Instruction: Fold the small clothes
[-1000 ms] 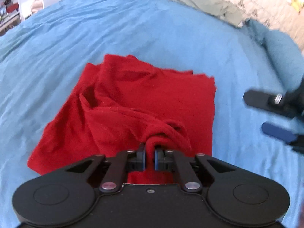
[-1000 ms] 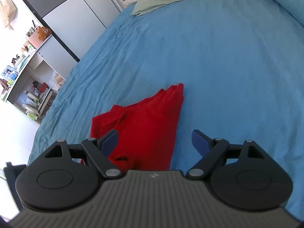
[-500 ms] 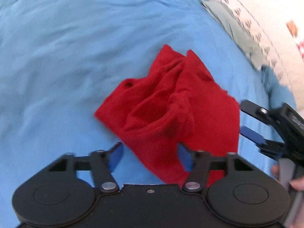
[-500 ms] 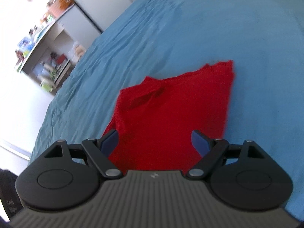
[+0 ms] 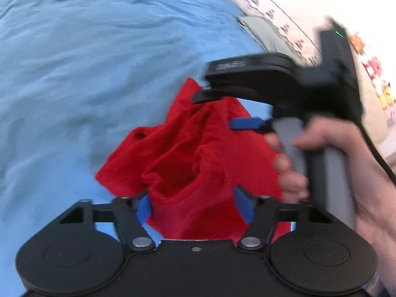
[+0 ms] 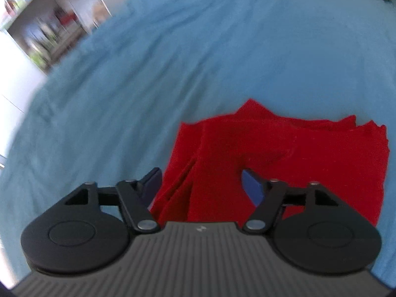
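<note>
- A crumpled red knit garment (image 5: 198, 153) lies on the wrinkled blue bedsheet (image 5: 86, 61), bunched into folds with a rounded opening gaping on its near side.
- The left gripper (image 5: 194, 206), black with blue finger pads, has its jaws spread wide; the near edge of the red garment sits between the two fingers, and the pictures do not show either pad gripping the cloth.
- The right gripper (image 5: 222, 110), a black tool on a grey handle, hovers over the far right part of the red garment; the person's right hand (image 5: 329, 163) wraps the handle just right of the garment.
- In the right wrist view the right gripper's jaws are spread apart, with the red garment (image 6: 284, 158) lying flatter there, its layered edges showing along the far side and a fold line at its left.
- A pale green cloth (image 5: 262, 29) lies well beyond the red garment, at the far edge of the blue bedsheet, beside a white patterned fabric (image 5: 279, 10).
- Blurred shelving with small items (image 6: 47, 32) stands off the bed, far to the left of the red garment in the right wrist view.
</note>
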